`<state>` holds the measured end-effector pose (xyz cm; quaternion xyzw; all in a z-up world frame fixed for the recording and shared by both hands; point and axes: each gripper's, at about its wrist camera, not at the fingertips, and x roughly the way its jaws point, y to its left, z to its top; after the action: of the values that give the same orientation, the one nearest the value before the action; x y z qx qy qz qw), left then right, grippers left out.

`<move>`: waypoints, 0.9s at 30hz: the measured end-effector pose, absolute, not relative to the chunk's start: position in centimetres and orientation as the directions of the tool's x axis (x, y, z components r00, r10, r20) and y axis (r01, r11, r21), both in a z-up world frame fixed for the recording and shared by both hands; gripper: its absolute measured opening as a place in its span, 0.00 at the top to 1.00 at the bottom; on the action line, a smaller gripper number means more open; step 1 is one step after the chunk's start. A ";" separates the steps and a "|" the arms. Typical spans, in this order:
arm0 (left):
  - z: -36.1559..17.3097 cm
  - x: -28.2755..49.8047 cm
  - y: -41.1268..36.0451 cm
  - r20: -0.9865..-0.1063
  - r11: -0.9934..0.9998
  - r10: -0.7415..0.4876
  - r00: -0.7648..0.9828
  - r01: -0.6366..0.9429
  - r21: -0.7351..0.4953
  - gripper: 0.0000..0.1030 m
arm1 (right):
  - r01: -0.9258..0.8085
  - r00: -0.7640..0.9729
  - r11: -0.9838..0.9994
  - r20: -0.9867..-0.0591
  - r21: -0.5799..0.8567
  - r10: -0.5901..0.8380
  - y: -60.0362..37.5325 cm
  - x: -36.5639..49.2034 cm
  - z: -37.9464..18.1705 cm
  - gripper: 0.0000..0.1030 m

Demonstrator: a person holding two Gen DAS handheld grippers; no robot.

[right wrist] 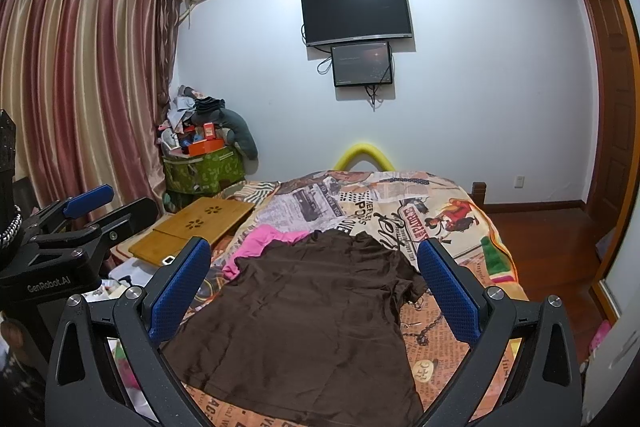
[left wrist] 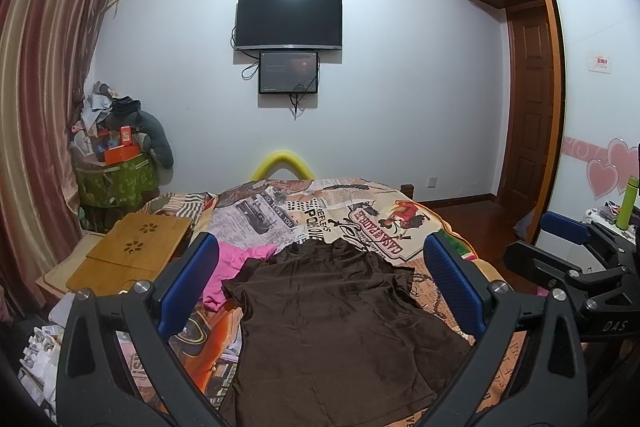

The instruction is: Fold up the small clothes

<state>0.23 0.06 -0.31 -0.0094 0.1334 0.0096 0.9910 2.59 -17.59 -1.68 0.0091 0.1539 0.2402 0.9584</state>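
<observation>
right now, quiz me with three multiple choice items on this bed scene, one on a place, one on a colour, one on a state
1. Where does the pink garment lie?
A. beside the brown shirt, partly under its edge
B. on the wooden lap desk
C. on the floor by the door

2. What colour is the shirt spread out on the bed?
A. white
B. dark brown
C. green

3. How do the left tool and right tool stand?
A. both shut on the shirt
B. left shut, right open
C. both open, holding nothing

Answers:
1 A: pink cloth shows at the shirt's left shoulder.
2 B: its whole surface is dark brown.
3 C: each view shows blue pads wide apart above the shirt.
</observation>
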 end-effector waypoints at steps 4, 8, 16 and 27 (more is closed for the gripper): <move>-0.4 0.2 0.0 -0.265 1.000 0.016 0.964 -0.021 -0.016 0.00 | -0.458 0.837 0.884 -0.291 0.092 0.464 -17.6 2.6 -1.7 0.00; -0.4 0.2 0.0 -0.264 1.000 0.015 0.964 -0.020 -0.016 0.00 | -0.457 0.838 0.885 -0.290 0.091 0.463 -17.6 2.6 -1.7 0.00; -0.3 0.2 0.0 -0.265 1.000 0.015 0.964 -0.020 -0.017 0.00 | -0.458 0.837 0.885 -0.290 0.091 0.463 -17.6 2.6 -1.8 0.00; -0.3 0.2 0.1 -0.266 1.000 0.016 0.964 -0.022 -0.018 0.00 | -0.457 0.838 0.885 -0.291 0.089 0.462 -17.5 2.5 -1.8 0.00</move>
<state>0.24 0.08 -0.32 -0.0102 0.1340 0.0096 0.9909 2.54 -17.52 -1.79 0.0082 0.1537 0.2398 0.9585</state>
